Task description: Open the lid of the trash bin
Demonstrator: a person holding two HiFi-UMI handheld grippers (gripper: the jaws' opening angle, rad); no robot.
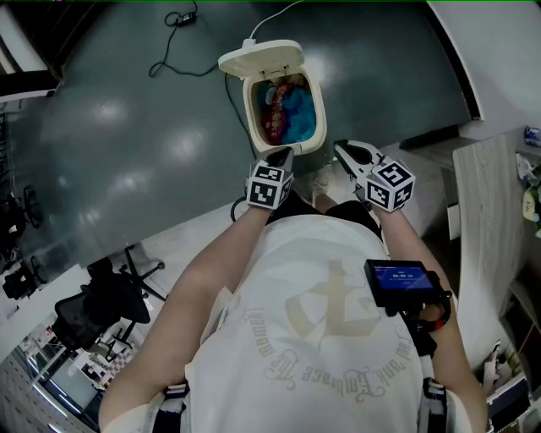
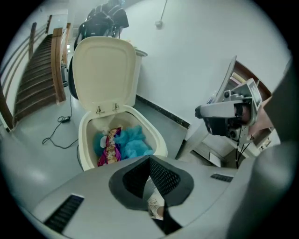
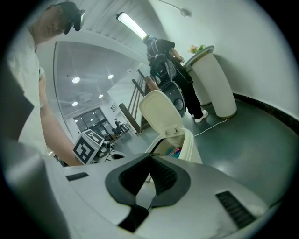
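Note:
The cream trash bin (image 1: 314, 142) stands on the grey floor with its lid (image 1: 260, 57) swung up and back. Inside lie a blue bag (image 1: 297, 114) and a colourful wrapper (image 1: 272, 118). My left gripper (image 1: 280, 158) is shut and empty, held just short of the bin's near rim. My right gripper (image 1: 345, 155), also shut and empty, hovers to the right of the bin. In the left gripper view the open bin (image 2: 158, 138), its upright lid (image 2: 103, 70) and the left gripper (image 2: 150, 161) show. The right gripper view has the right gripper (image 3: 150, 158), the bin (image 3: 188, 141) and the lid (image 3: 161, 113).
A black cable (image 1: 180, 46) and a white cord (image 1: 275, 19) lie on the floor behind the bin. A wooden cabinet (image 1: 490, 211) stands at the right, office chairs (image 1: 93, 304) at the lower left. Stairs (image 2: 28, 84) rise beyond. A person (image 3: 182, 84) stands by a tall white planter (image 3: 215, 84).

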